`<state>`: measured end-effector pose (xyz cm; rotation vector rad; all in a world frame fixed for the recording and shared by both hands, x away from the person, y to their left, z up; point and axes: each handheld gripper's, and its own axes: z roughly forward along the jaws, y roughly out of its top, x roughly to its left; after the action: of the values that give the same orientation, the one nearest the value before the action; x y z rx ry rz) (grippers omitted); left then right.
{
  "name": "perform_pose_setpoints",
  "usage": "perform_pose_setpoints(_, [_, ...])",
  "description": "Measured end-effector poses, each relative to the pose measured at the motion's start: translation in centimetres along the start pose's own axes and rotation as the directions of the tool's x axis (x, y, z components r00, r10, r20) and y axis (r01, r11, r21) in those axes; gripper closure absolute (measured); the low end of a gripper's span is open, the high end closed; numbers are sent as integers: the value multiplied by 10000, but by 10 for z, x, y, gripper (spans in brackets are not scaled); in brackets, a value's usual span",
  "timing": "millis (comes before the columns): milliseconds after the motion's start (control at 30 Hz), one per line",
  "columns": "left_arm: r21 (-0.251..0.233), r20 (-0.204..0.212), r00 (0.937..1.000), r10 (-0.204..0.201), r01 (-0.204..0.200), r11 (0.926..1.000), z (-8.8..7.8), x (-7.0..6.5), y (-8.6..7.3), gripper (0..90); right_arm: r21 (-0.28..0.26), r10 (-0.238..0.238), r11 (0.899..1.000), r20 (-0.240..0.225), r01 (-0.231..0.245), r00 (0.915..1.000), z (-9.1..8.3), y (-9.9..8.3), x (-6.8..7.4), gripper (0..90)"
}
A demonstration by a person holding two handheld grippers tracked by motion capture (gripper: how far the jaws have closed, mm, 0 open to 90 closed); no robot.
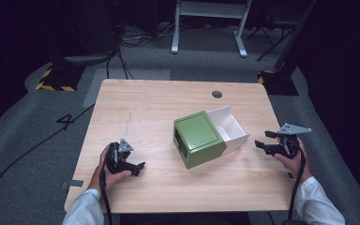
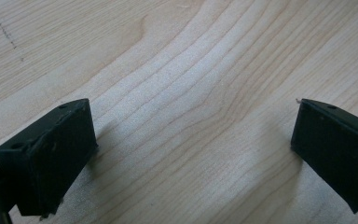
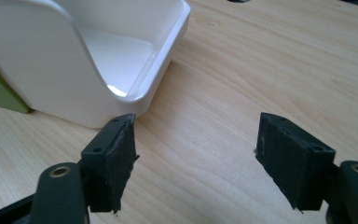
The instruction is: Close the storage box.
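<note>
Both grippers spread, nothing held.
I see my left gripper (image 1: 139,168) low over the bare table (image 1: 136,108) at near left, jaws wide apart. My right gripper (image 1: 262,139) sits at the right, jaws parted, just beside the white drawer (image 1: 232,127) pulled out of the green box (image 1: 198,137) mid-table.

My table (image 1: 140,108) is evenly lit from above, while the room around it is very dark. Soft shadows lie under my jaws. The white drawer (image 3: 121,70) shows a small glare. My close jaws look a little blurred.
</note>
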<state>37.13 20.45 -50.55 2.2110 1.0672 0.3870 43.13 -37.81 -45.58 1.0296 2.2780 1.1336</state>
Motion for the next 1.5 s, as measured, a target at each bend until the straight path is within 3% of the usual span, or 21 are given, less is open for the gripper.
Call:
perform_pose_setpoints(333, [-1, 7, 10000, -2, 2, 10000, 0, 0, 0, 0, -245, 224, 9994, -298, -231, 9993, 7, 23, -8, 353])
perform_pose_setpoints(433, [1, -1, 10000, 2, -2, 10000, 0, 0, 0, 0, -47, -187, 9998, -338, 185, 9993, 16, 36, -1, 360])
perform_pose_setpoints(567, [-15, 0, 10000, 13, -13, 10000, 0, 0, 0, 2, 44, -253, 9997, -432, 255, 9987, 24, 44, 1, 373])
perform_pose_setpoints(800, [-7, 14, 10000, 15, -15, 10000, 0, -1, 0, 1, 549, -443, 9974, -603, 476, 9972, 42, 45, 5, 394])
perform_pose_setpoints(1000, [0, 8, 10000, 54, -54, 10000, 0, -1, 0, 1, 671, -154, 9975, -1024, 224, 9946, 52, 43, 3, 436])
perform_pose_setpoints(1133, [12, 0, 10000, 78, -78, 10000, 0, -1, 0, 1, 934, -149, 9953, -1246, 267, 9921, 59, 41, 5, 500])
perform_pose_setpoints(1267, [28, 17, 10000, 81, -81, 10000, 0, -2, 0, 0, 1008, 164, 9949, -1729, 12, 9848, 63, 39, 5, 578])
perform_pose_setpoints(1500, [-10, 94, 10000, 5, -5, 10000, 1, -3, 0, 0, 1009, -76, 9945, -2082, 292, 9781, 67, 41, 14, 650])
